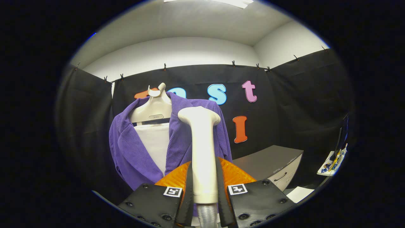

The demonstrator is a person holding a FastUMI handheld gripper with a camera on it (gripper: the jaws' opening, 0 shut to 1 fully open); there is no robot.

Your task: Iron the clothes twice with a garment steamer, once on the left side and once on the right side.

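The hand-held gripper (205, 190) is closed on the handle of the garment steamer (202, 152); both fingers press against the handle's sides, one on each flank. The steamer stands upright between the fingers, its head at the top and a ribbed hose (208, 215) leaving the handle base below the grip.

Just beyond the steamer head hangs the purple cardigan (129, 148), draped open over a white inner garment (155, 142) on a pale hanger form (152, 109). The steamer head overlaps the cardigan's far panel in this view; whether it touches the fabric cannot be determined. An orange ribbed surface (235, 174) lies directly behind the handle, below the cardigan hem. A grey cabinet with drawers (275, 164) stands well apart, past the cardigan.

Judged risks from this position:
- The handle is smooth and tapered. A slack grip could let the steamer rotate or slip downward during a stroke.
- The hose trails below the fingers. Tension on it could pull the head off line.
- The cardigan hangs loosely. A stroke pressed too hard could swing the garment or push it off the hanger.
- The head appears nearer one panel; the other panel could be missed.
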